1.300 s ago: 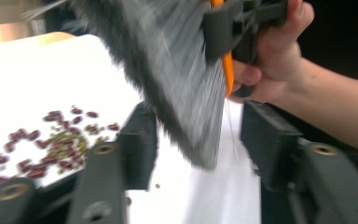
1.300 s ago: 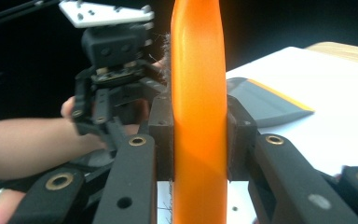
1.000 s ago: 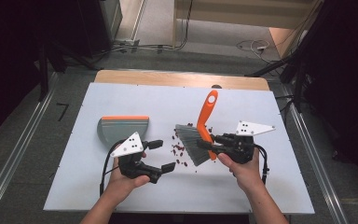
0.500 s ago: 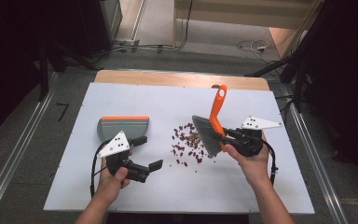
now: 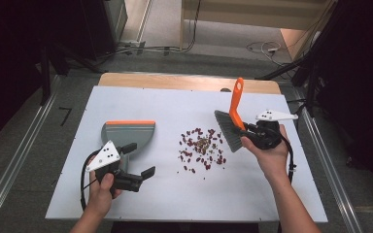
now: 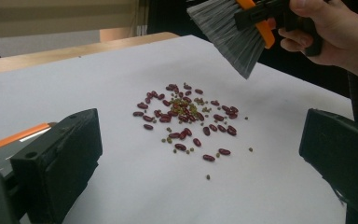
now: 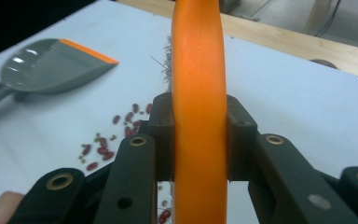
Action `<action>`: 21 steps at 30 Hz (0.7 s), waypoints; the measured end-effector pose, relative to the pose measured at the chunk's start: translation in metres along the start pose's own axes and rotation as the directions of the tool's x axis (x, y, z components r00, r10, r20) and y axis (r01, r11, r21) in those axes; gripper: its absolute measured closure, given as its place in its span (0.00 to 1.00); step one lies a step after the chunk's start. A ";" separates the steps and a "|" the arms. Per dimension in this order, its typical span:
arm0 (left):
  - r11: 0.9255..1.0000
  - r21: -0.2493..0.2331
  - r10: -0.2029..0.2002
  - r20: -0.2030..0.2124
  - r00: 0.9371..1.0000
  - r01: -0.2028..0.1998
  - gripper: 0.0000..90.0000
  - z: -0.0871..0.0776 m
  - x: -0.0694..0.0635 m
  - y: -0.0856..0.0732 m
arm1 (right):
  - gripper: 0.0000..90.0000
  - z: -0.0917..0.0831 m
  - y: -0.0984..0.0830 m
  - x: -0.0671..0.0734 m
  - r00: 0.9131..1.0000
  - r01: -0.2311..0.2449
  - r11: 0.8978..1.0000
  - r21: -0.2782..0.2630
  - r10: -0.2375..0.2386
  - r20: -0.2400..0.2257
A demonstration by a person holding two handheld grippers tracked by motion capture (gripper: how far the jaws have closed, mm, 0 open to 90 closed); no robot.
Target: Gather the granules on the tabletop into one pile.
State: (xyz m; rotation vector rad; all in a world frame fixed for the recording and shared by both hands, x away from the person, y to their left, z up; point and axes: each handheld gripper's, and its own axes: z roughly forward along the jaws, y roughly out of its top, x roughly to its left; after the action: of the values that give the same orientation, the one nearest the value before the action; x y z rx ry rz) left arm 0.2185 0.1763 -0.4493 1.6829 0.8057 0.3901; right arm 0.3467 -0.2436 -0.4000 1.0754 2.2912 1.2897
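A pile of red and small green beans lies mid-table. My right gripper is shut on the orange handle of a brush, which hangs just right of the pile with its grey bristles off the table. A grey dustpan with an orange lip lies left of the beans. My left gripper hovers at the dustpan's near side. Its jaws have just been opening; they stand wide with nothing between them, facing the beans.
The white board rests on a wooden table, whose far edge shows behind it. Metal rails run along both sides. Bare board lies in front of the beans and at the far side.
The right hand has carried the brush from over the beans out to the right. The left hand has drawn back left, toward the near edge, and its jaws stand wider.
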 end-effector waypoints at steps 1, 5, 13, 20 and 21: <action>1.000 -0.004 -0.003 0.001 1.000 0.003 0.00 -0.001 0.000 -0.001 | 0.76 0.002 0.001 -0.002 1.000 0.000 1.000 0.018 0.000 0.015; 1.000 0.000 0.006 -0.007 1.000 -0.006 0.00 -0.003 -0.001 -0.002 | 0.76 0.012 0.009 -0.009 0.996 0.017 0.996 0.085 -0.024 0.083; 1.000 -0.004 0.007 -0.017 1.000 -0.007 0.00 -0.006 0.000 -0.005 | 0.76 0.042 0.024 -0.012 0.969 0.089 0.968 0.235 -0.139 0.205; 0.999 -0.030 -0.013 -0.036 0.999 0.012 0.00 -0.013 0.007 -0.008 | 0.76 0.066 0.034 -0.010 0.946 0.144 0.934 0.328 -0.227 0.231; 0.999 -0.031 -0.012 -0.031 0.999 0.011 0.00 -0.013 0.007 -0.009 | 0.76 0.070 0.035 -0.010 0.944 0.151 0.928 0.340 -0.238 0.230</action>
State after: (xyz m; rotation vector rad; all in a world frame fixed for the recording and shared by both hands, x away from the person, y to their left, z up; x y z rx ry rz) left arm 0.2125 0.1911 -0.4555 1.6463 0.8280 0.4194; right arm 0.4102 -0.1978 -0.4106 1.0108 2.3698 0.6655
